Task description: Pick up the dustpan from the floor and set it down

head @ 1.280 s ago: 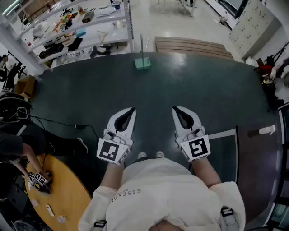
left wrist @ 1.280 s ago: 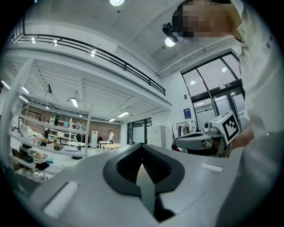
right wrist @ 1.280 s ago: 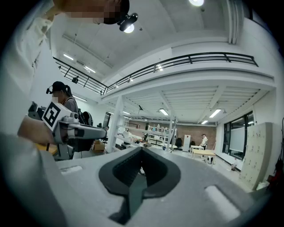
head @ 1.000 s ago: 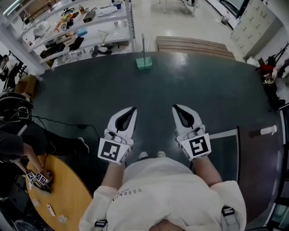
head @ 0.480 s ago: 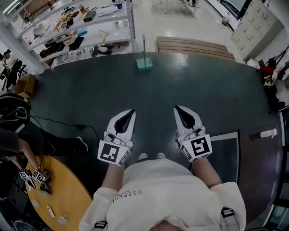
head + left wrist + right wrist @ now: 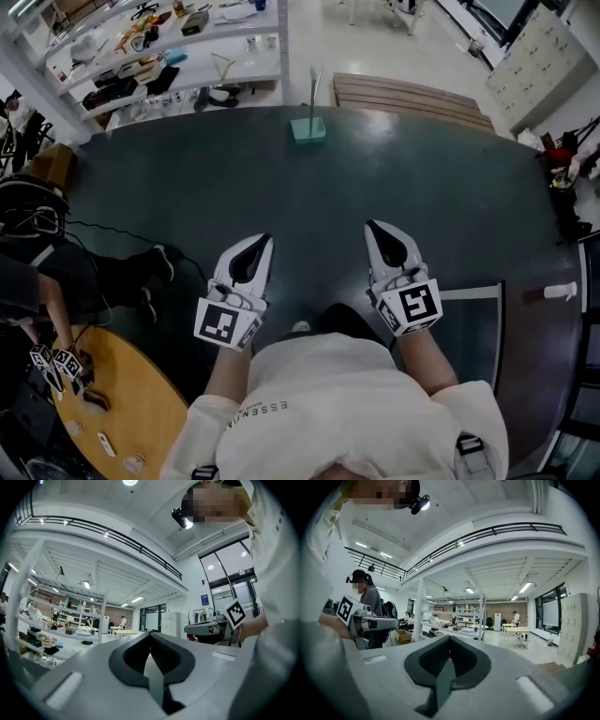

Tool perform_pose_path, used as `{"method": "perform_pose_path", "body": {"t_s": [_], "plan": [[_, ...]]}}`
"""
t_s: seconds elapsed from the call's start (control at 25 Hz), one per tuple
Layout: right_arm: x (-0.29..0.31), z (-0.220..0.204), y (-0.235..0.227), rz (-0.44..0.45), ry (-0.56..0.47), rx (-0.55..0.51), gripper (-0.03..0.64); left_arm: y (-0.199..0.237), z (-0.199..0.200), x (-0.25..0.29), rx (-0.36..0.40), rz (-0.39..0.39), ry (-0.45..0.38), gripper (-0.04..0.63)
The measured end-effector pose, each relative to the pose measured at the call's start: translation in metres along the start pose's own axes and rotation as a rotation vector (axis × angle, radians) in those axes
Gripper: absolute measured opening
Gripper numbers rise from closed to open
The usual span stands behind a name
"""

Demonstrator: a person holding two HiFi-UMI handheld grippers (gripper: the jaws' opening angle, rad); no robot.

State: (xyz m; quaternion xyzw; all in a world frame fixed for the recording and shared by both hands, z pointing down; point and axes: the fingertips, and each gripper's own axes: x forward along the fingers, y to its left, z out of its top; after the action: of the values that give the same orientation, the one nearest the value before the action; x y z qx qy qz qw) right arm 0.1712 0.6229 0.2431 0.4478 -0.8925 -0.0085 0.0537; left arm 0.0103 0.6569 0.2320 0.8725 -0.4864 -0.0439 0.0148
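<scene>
The green dustpan stands on the dark floor mat's far edge, its thin handle upright. It is far ahead of both grippers. In the head view my left gripper and right gripper are held side by side in front of the person's body, pointing forward. Both are shut with nothing between the jaws. In the left gripper view the jaws of the left gripper meet at the tip, and the same shows for the right gripper in the right gripper view. The dustpan is in neither gripper view.
White shelves with clutter stand at the back left. A wooden pallet lies behind the mat. A round wooden table and a seated person are at the left, with a cable on the floor. White tape lines mark the right.
The person has stepped forward, and both grippers have moved along and sunk a little. The left gripper sits lower and further left in the head view. Both stay shut.
</scene>
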Motion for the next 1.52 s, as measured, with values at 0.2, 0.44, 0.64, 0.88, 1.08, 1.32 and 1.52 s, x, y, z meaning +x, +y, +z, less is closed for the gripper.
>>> {"method": "perform_pose_path", "body": {"t_s": [0.2, 0.44, 0.64, 0.88, 1.08, 1.32, 1.52], "plan": [[0.040, -0.013, -0.006, 0.039, 0.030, 0.000, -0.008, 0.027, -0.012, 0.024, -0.021, -0.018, 0.013, 0.018], [0.124, -0.040, -0.060, 0.046, 0.065, 0.047, -0.008, 0.081, -0.036, 0.093, -0.026, 0.010, 0.042, 0.017], [0.216, -0.037, -0.141, 0.051, 0.075, 0.080, -0.008, 0.138, -0.044, 0.189, -0.036, 0.043, 0.059, 0.017], [0.324, -0.039, -0.232, 0.068, 0.123, 0.072, -0.008, 0.203, -0.043, 0.298, -0.018, 0.089, 0.053, 0.018], [0.409, -0.058, -0.262, 0.095, 0.215, 0.087, -0.008, 0.267, -0.053, 0.358, -0.028, 0.131, 0.079, 0.017], [0.507, -0.091, -0.300, 0.048, 0.296, 0.115, -0.008, 0.347, -0.085, 0.440, -0.058, 0.074, 0.086, 0.018], [0.613, -0.109, -0.334, -0.027, 0.386, 0.130, -0.008, 0.436, -0.105, 0.525, -0.097, -0.031, 0.101, 0.017]]}}
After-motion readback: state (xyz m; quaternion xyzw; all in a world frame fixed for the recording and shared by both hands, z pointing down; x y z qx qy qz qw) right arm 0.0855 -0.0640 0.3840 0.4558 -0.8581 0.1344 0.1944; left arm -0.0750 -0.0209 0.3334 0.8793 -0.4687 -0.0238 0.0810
